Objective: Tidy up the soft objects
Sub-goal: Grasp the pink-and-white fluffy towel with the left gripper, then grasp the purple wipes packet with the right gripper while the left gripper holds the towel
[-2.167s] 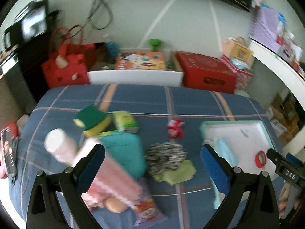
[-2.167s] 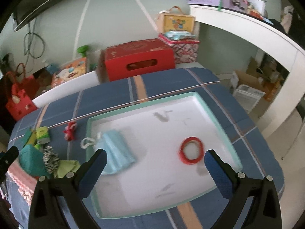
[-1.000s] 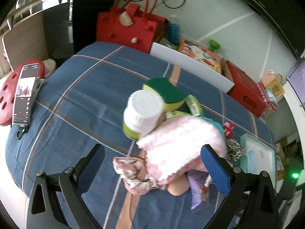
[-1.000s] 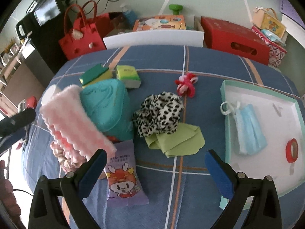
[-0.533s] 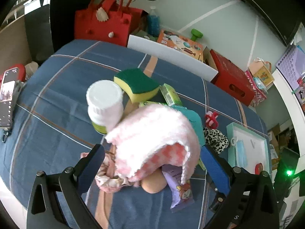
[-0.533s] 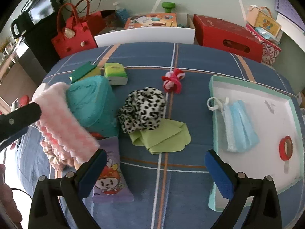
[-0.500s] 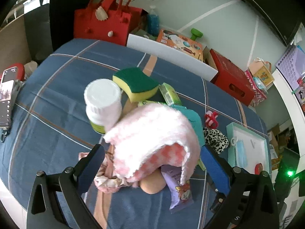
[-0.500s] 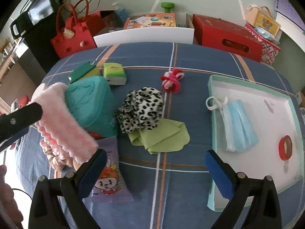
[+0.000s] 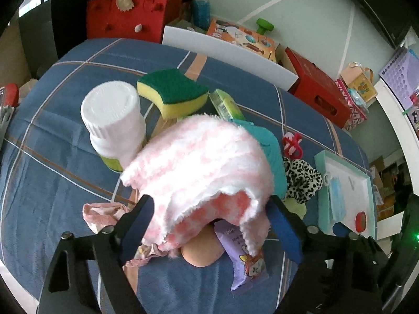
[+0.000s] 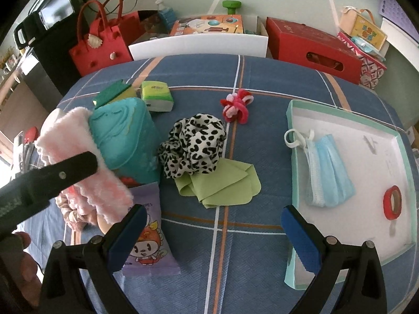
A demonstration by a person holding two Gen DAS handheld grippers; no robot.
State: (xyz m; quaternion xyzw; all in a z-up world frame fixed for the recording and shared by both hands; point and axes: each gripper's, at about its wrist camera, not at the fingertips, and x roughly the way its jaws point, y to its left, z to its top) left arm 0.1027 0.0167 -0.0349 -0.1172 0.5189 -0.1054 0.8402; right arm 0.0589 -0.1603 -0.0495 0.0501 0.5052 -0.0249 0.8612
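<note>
Light: bright, even daylight, strongest at the lower left edge.
Shadows: soft, short, under the red tape ring [image 10: 392, 202].
Distortion: heavy fisheye bending, black vignette corners.
Focus: pink fluffy cloth [image 9: 201, 167] slightly soft up close.

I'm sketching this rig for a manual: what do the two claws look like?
Both match: black angular frames with silver screws, each finger faced with a blue textured pad. See the left claw and the right claw. A bare hand shows at the right view's lower left. No cables or markings are visible.
</note>
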